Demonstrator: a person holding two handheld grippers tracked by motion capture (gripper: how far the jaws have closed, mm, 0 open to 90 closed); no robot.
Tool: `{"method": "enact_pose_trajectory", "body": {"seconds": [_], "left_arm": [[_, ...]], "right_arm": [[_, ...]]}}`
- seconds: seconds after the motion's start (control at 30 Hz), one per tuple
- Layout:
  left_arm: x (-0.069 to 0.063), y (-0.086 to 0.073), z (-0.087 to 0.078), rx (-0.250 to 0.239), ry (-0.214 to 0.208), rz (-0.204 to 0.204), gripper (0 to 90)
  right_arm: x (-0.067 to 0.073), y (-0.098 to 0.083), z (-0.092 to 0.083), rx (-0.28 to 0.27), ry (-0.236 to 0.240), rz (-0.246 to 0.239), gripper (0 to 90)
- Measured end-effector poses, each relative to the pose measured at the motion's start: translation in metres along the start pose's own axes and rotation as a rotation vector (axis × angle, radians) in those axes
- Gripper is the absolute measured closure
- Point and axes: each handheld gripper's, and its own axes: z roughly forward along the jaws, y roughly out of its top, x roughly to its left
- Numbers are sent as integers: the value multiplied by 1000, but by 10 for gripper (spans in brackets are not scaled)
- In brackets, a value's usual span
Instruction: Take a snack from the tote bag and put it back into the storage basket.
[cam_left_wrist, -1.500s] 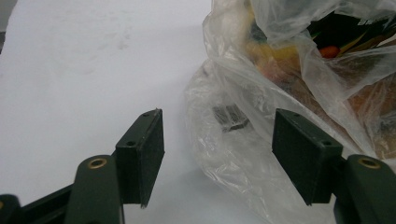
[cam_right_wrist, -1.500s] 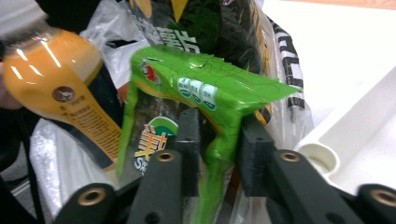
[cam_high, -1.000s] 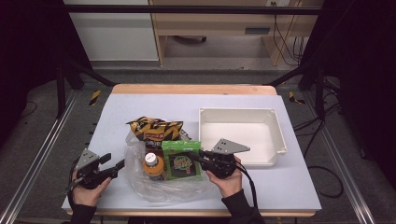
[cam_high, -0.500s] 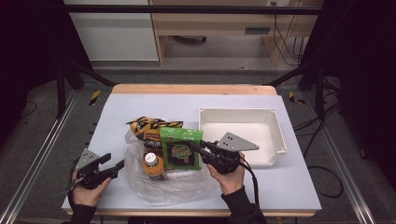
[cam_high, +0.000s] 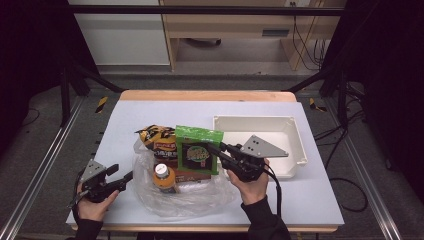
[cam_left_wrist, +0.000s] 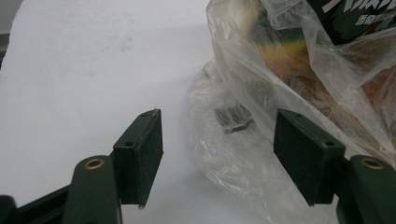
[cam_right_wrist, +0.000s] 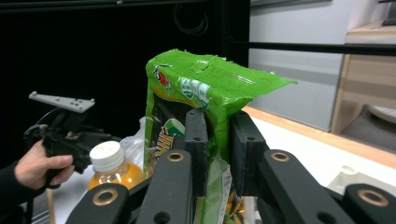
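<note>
My right gripper (cam_high: 215, 149) is shut on the right edge of a green snack bag (cam_high: 197, 150) and holds it upright above a clear plastic bag (cam_high: 175, 197). In the right gripper view the black jaws pinch the green snack bag (cam_right_wrist: 205, 84) just below its crumpled top. An orange drink bottle (cam_high: 165, 177) with a white cap and a yellow-black snack pack (cam_high: 155, 135) lie in the plastic bag. My left gripper (cam_high: 127, 176) is open and low at the bag's left edge. In the left gripper view a fold of the plastic bag (cam_left_wrist: 280, 70) lies between the spread pads (cam_left_wrist: 144, 149), untouched.
A white tray (cam_high: 295, 145) stands at the right of the pale table top (cam_high: 125, 120), just behind my right hand. The bottle (cam_right_wrist: 109, 163) and the other hand's gripper (cam_right_wrist: 65, 126) appear beyond the green bag in the right gripper view.
My right gripper has risen with the green snack bag, lifting it from among the items in the plastic bag. The left gripper has stayed in place.
</note>
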Motion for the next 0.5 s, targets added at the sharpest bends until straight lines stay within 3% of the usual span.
{"method": "enact_pose_trajectory", "body": {"seconds": [0.5], "left_arm": [[3, 0, -1, -7, 4, -9, 317]], "right_arm": [[-34, 1, -23, 15, -103, 3, 788]]}}
